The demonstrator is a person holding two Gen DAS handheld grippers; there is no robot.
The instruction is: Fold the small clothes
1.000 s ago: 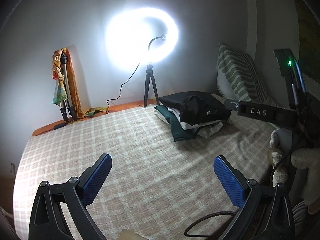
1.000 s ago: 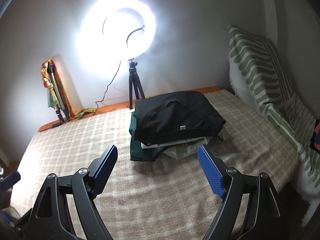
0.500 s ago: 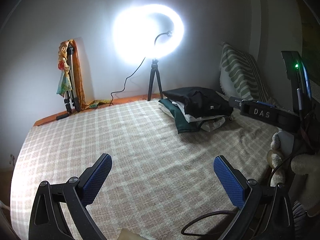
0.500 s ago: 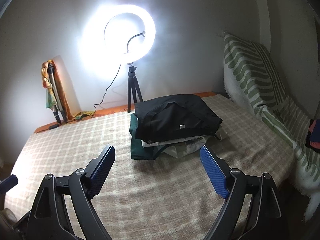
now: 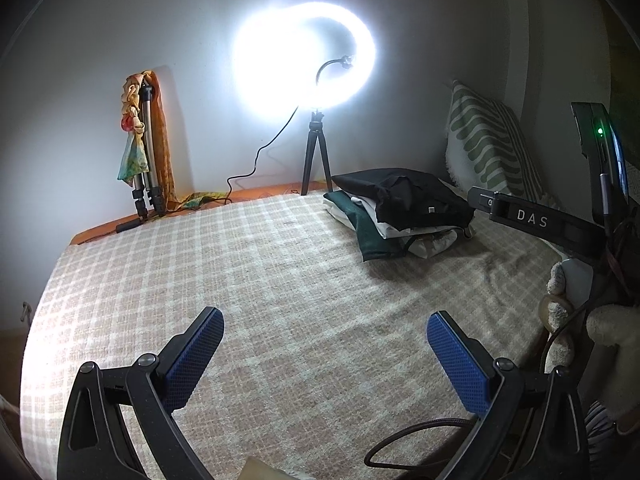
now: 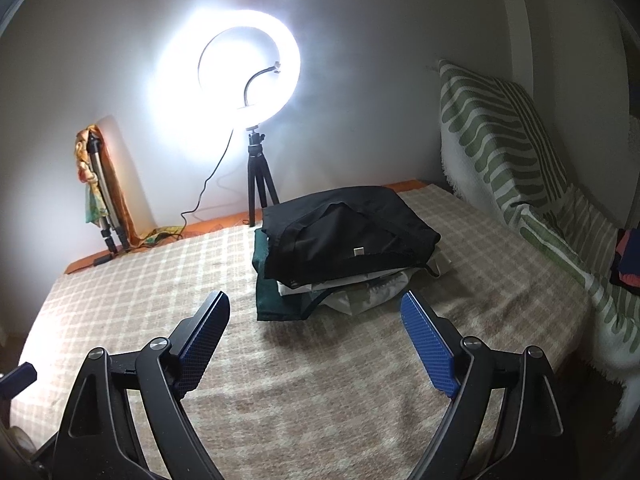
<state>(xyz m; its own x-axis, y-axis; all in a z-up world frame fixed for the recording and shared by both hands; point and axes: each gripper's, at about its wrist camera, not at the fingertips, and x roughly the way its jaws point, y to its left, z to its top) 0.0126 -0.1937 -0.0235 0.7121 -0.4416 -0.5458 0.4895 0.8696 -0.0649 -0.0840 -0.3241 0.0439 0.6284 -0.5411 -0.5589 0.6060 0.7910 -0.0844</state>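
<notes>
A stack of folded clothes [image 6: 344, 240] lies on the checked bed cover [image 6: 320, 380], a black garment on top, white and dark green ones under it. It also shows in the left wrist view [image 5: 404, 208] at the far right. My right gripper [image 6: 316, 312] is open and empty, just in front of the stack and above the cover. My left gripper [image 5: 324, 324] is open and empty over the bare middle of the cover [image 5: 240, 280], well short of the stack. The right gripper's black body [image 5: 536, 220] shows at the right of the left wrist view.
A lit ring light on a small tripod [image 6: 256, 184] stands at the back wall. A folded tripod with scarves [image 5: 144, 160] leans at the back left. A green-striped blanket [image 6: 520, 168] lies along the right side. Soft toys [image 5: 600, 328] sit at the bed's right edge.
Both grippers have drawn back and shifted slightly, so the stack sits a little further away in both views. Both stay open and empty.
</notes>
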